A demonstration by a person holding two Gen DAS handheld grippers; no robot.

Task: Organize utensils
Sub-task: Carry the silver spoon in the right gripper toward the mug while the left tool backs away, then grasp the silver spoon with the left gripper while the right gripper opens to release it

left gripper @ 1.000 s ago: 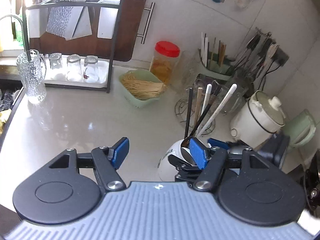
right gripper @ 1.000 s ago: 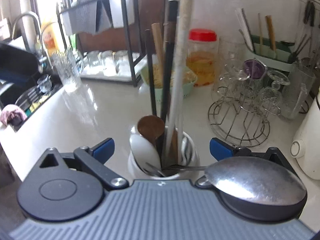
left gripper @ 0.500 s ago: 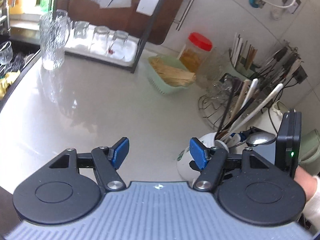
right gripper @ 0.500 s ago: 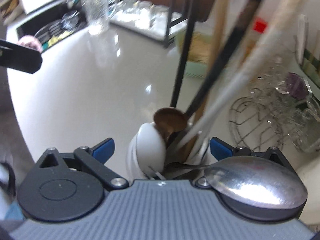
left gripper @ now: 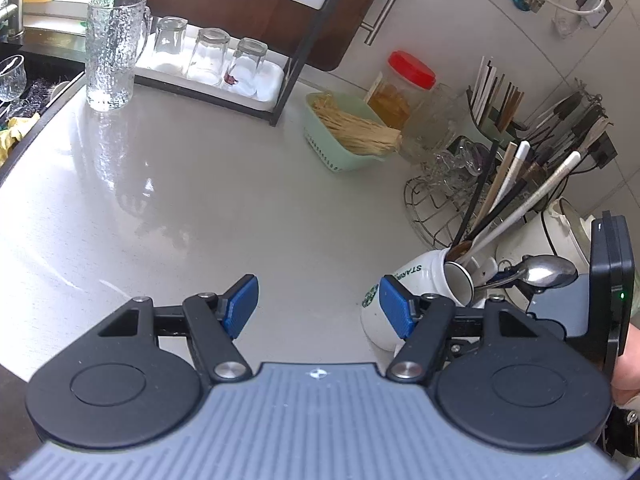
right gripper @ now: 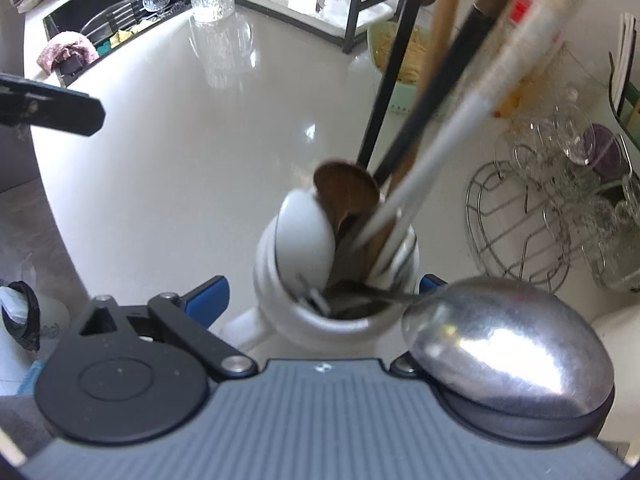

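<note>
White ceramic mug (left gripper: 416, 280) with green "STAR…" lettering and a round green logo sits at four o'clock in the left wrist view, tilted and crammed with long-handled utensils (left gripper: 508, 196) that fan toward one o'clock. A second ago it stood nearer the middle, partly behind the right blue pad; now it lies outside that pad, and the grey countertop (left gripper: 200, 184) fills more of the frame. The left gripper (left gripper: 318, 306) is spread wide and holds nothing, with only bare counter between its pads. A shiny metal spoon (left gripper: 546, 272) lies at three o'clock on the other gripper's body. No other writing is legible.

In the right wrist view the mug (right gripper: 336, 280) sits at centre between the blue pads of the right gripper (right gripper: 320, 292); whether they press on it I cannot tell. Earlier the handles rose upright; now they slant toward one o'clock. The metal spoon (right gripper: 508, 344) rests bowl-up at four o'clock, as before. A white ceramic spoon (right gripper: 306, 240) and a brown wooden spoon (right gripper: 346, 190) lean at the mug's rim.
</note>
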